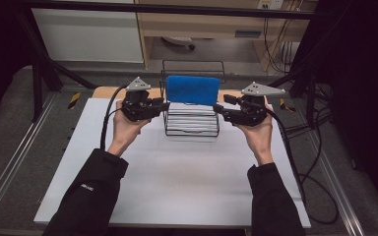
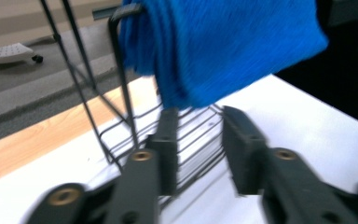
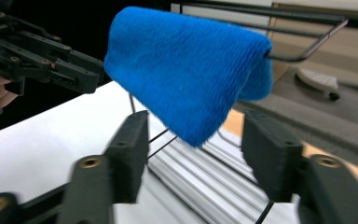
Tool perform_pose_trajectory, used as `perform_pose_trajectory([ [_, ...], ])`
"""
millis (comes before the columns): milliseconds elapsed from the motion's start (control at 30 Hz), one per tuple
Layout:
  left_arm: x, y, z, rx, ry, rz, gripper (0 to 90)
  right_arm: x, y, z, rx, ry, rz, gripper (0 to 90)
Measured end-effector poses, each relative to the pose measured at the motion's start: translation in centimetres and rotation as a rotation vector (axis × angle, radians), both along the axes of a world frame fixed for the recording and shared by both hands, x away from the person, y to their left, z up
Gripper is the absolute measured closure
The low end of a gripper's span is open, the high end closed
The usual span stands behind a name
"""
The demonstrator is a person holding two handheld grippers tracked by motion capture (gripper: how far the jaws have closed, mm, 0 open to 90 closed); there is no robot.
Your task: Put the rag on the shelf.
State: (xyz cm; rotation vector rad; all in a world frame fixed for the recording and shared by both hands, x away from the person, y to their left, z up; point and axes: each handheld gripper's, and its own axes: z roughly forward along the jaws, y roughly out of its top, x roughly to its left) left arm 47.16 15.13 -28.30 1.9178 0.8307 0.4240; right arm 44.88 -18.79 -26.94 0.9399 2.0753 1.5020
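A folded blue towel (image 1: 193,89) hangs over the top bar of a black wire rack (image 1: 191,132) in the middle of the white table (image 1: 177,182). My left gripper (image 1: 163,104) is at the rack's left side, level with the towel's lower edge, and stands open. In the left gripper view the towel (image 2: 223,46) hangs just above and beyond the open jaws (image 2: 199,149). My right gripper (image 1: 222,104) is at the rack's right side, also open. From the right gripper view the towel (image 3: 186,70) droops between and above its jaws (image 3: 193,149), untouched.
A ribbed metal plate (image 3: 205,182) lies inside the rack's base. The wooden table edge (image 2: 37,140) runs behind the white sheet. Cables (image 1: 305,147) trail off the right side. The left gripper (image 3: 81,74) also shows beyond the towel in the right gripper view.
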Motion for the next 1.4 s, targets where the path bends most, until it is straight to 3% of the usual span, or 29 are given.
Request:
perform_pose_trajectory([
  [100, -0.6, 0.9, -0.9, 0.009, 0.008, 0.006, 45.6, -0.6, -0.3, -0.4, 0.001, 0.026, 0.000, 24.6],
  [267, -1.7, 2.4, -3.0, 0.032, 0.026, 0.006, 30.3, -1.3, -0.9, -1.8, -0.004, 0.052, -0.010, 10.2],
  [567, -4.0, 4.9, -7.8, 0.058, 0.071, 0.013, 14.6, -2.3, -2.5, -5.6, 0.010, 0.124, 0.000, 0.6],
  [1033, -7.4, 9.1, -13.0, 0.063, 0.109, 0.065, 13.5, -4.7, -5.3, -12.5, 0.018, 0.204, -0.019, 0.4],
  [1400, -9.3, 11.7, -14.7, 0.058, 0.122, 0.094, 13.5, -6.9, -7.8, -16.4, 0.003, 0.245, -0.040, 0.4],
])
